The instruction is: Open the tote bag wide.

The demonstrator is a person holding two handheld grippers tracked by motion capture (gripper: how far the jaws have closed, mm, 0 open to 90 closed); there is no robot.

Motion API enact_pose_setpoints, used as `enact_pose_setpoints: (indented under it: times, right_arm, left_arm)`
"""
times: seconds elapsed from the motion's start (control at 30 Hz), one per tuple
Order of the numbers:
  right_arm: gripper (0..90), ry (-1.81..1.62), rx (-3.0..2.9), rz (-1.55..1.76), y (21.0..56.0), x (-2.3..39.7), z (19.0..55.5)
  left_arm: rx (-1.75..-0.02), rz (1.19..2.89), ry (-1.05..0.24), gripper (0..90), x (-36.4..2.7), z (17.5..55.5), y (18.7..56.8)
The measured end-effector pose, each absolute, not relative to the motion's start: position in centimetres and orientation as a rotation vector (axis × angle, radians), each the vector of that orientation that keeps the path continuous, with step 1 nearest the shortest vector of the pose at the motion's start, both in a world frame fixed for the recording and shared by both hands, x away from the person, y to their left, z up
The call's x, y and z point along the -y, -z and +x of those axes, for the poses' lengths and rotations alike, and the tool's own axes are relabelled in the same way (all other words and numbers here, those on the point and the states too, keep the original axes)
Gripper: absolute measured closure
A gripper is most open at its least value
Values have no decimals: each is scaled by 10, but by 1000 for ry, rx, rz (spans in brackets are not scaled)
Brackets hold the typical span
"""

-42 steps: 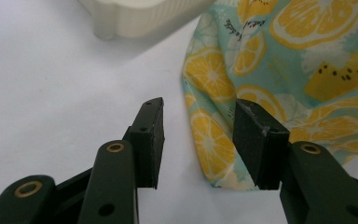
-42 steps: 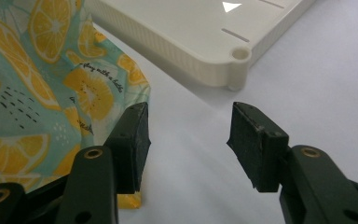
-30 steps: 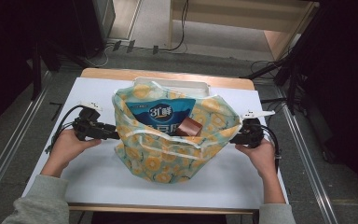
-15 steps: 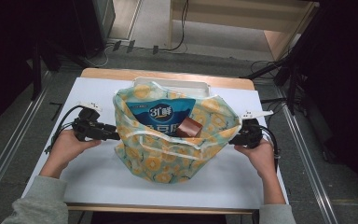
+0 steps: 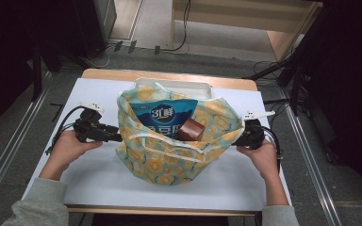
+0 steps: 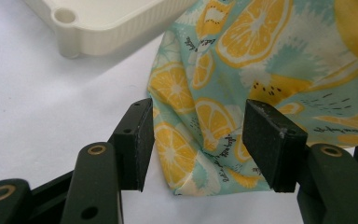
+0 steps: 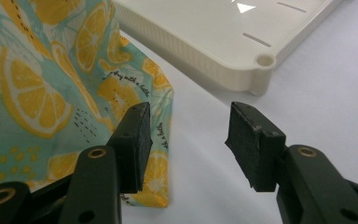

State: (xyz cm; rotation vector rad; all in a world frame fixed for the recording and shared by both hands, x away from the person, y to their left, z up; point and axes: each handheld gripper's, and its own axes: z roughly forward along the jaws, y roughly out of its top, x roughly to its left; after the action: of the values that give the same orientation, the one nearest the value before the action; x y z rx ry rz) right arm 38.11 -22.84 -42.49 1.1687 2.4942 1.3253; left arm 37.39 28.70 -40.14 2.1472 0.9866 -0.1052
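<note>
Two grippers flank one cloth bag (image 5: 169, 155) — lemon print on pale green, standing mid-table on the white table (image 5: 99, 183), mouth gaping upward. Inside show a blue pouch (image 5: 169, 115) and a brown box (image 5: 191, 129), leaning together. Just behind the bag sits a cream tray (image 5: 174, 84).

Left gripper (image 6: 198, 140): jaws apart, a bunched corner of the bag lying between the pads, no pad pressing on it. They have just been opening a little wider. Right gripper (image 7: 186, 140): jaws apart too, the bag's edge lying by the left pad, bare table in the gap; nothing gripped.

Handling, by judgement:
- Fabric is thin, soft, limp — it folds and sags wherever unsupported, so it holds no shape of its own.
- Contents give the weight; the pouch and box look light to moderate, and likely shift if the bag tips.
- Cloth is not slippery against rubber pads, but a thin single layer may pull out under load.
- Best hold: a gathered fold at each side near the rim seam, both sides at once, so the mouth stays up.
- Not fragile, though a one-sided lift would probably spill things.
</note>
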Motion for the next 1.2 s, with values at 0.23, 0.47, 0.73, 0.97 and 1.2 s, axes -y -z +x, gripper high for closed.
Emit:
enact_pose_setpoints:
  times: [0.23,0.47,0.73,0.97,1.2]
  right_arm:
    - [506,-1338,-2491,1163,423,229,381]
    - [508,-1335,-2498,1161,423,229,382]
    - [533,-1355,-2496,1155,410,237,380]
    - [564,-1348,-2524,1134,393,247,380]
    - [597,-1399,-2519,1114,364,250,383]
  left_arm:
    - [-971,2149,112,439,-285,374,397]
    - [-956,2155,111,446,-284,374,394]
    - [-952,2183,126,462,-282,375,381]
    - [-908,2185,122,468,-278,378,363]
    - [-877,2180,146,479,-277,385,344]
